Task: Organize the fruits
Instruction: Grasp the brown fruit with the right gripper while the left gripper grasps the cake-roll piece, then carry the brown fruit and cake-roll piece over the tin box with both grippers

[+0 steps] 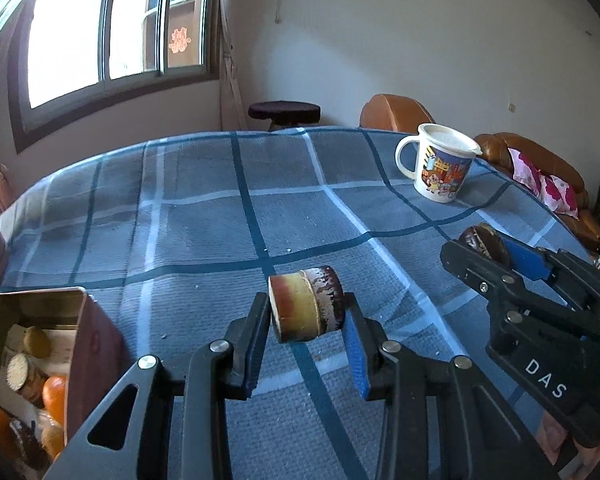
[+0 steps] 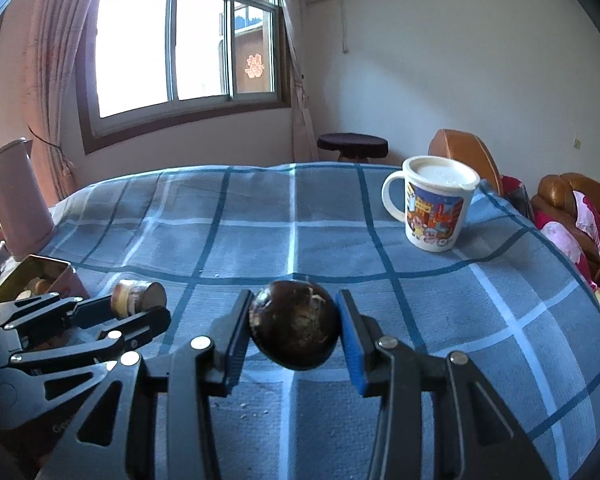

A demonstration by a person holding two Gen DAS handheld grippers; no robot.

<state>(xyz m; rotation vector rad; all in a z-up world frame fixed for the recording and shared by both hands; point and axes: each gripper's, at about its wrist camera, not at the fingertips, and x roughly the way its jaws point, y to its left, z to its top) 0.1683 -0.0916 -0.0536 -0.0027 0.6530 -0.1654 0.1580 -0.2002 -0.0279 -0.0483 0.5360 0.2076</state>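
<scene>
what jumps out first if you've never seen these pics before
Each gripper holds something over the blue plaid tablecloth: the left gripper clamps a short yellowish cylinder with a dark end, and the right gripper grips a round dark brown piece. A cartoon-printed white mug stands at the far right, and an open tin with orange fruit sits at the near left.

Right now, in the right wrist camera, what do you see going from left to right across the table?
Pink kettle → open tin box → left gripper holding a short cut piece → right gripper holding a dark round fruit → cartoon mug.
</scene>
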